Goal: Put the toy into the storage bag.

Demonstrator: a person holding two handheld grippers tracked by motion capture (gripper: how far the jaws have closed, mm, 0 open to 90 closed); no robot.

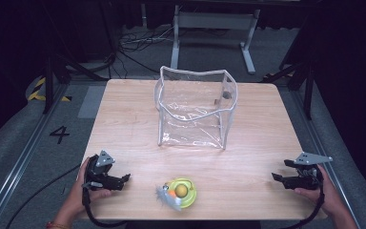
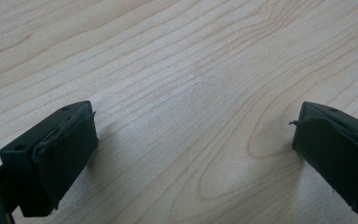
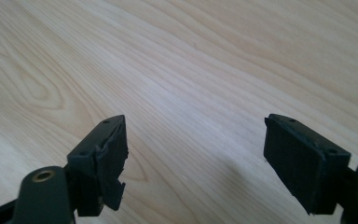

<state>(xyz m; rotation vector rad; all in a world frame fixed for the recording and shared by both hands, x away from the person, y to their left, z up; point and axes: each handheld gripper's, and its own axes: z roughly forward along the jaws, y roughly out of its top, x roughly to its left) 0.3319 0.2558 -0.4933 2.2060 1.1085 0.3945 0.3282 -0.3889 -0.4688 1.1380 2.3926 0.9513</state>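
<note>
Clear plastic bag (image 1: 195, 107) stands open mid-table (image 1: 262, 143); nearer the person a green toy (image 1: 181, 192) — details blurred. Left gripper (image 2: 193, 149) and right gripper (image 3: 196, 158) flank it, jaws spread, empty.

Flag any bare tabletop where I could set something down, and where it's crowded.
Free: the strips either side of the clear bag, and the band between it and the green toy. Both open grippers, left and right, hang over bare wood. Crowded: only the front centre, around the toy.
</note>
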